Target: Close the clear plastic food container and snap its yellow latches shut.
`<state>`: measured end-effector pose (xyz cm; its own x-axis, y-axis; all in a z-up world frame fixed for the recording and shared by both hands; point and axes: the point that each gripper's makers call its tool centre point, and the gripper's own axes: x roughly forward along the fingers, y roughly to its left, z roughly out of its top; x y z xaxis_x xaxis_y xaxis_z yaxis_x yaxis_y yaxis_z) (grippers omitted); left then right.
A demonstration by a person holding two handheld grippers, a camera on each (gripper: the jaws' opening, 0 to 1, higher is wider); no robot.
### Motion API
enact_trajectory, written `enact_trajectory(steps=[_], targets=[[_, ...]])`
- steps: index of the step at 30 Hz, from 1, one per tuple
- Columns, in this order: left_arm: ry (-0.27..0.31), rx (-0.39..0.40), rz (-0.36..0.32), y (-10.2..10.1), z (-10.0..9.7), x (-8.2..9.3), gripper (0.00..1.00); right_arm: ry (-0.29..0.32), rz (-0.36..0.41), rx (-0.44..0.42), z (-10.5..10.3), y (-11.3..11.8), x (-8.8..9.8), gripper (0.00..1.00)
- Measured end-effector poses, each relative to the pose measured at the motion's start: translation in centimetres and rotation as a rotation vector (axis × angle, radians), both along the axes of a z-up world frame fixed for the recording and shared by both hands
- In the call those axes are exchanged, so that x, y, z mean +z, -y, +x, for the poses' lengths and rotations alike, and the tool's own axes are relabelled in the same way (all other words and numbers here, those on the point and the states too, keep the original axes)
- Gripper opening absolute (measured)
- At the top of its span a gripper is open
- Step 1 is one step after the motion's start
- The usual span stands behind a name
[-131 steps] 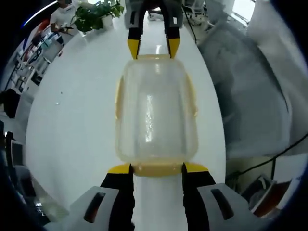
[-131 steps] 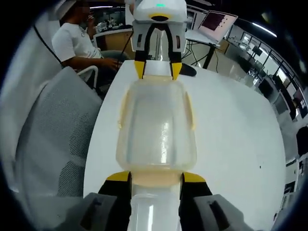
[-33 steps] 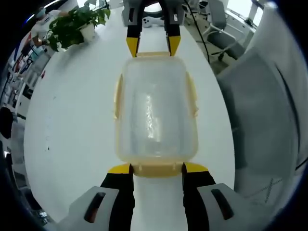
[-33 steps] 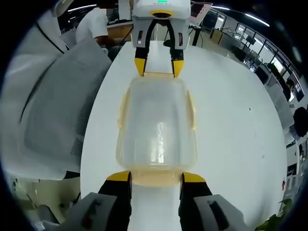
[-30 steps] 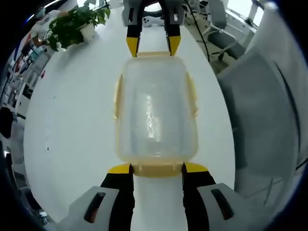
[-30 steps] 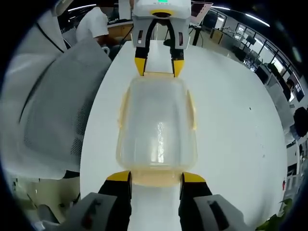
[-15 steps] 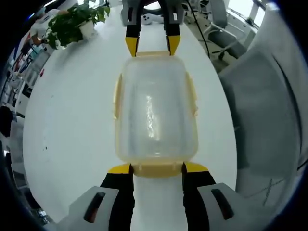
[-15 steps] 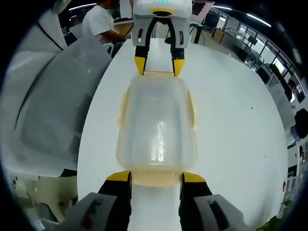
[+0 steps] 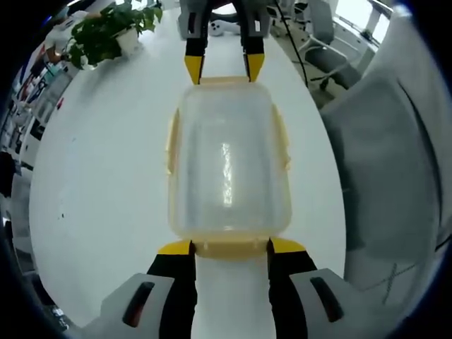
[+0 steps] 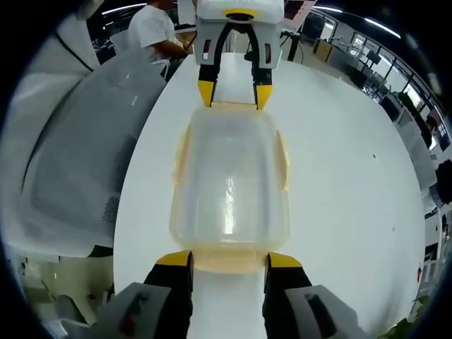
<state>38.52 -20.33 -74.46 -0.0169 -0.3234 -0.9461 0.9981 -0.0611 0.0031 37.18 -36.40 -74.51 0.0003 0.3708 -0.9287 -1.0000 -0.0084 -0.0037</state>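
A clear rectangular plastic food container (image 9: 229,164) with yellow latches (image 9: 229,247) lies lidded on my white counter (image 9: 106,162), between my left hand-held gripper (image 9: 229,247) and right hand-held gripper (image 10: 227,260), each spread open at an end latch

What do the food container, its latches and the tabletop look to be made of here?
Container: clear plastic, slightly cloudy, glossy; the table shows through it and a light streak glints on the lid. Latches: opaque pale yellow plastic, smooth. Table: white, smooth, faint sheen; probably laminate, though that is uncertain.
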Motion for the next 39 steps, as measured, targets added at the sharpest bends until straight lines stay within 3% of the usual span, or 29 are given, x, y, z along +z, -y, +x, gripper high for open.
enact_trajectory(steps=[22, 39], targets=[[-0.002, 0.003, -0.008, -0.14, -0.15, 0.06, 0.38, 0.026, -0.016, 0.014, 0.34, 0.15, 0.02, 0.38], [0.009, 0.004, -0.016, -0.44, -0.06, 0.58, 0.40, 0.008, -0.015, -0.017, -0.12, 0.11, 0.39, 0.49]])
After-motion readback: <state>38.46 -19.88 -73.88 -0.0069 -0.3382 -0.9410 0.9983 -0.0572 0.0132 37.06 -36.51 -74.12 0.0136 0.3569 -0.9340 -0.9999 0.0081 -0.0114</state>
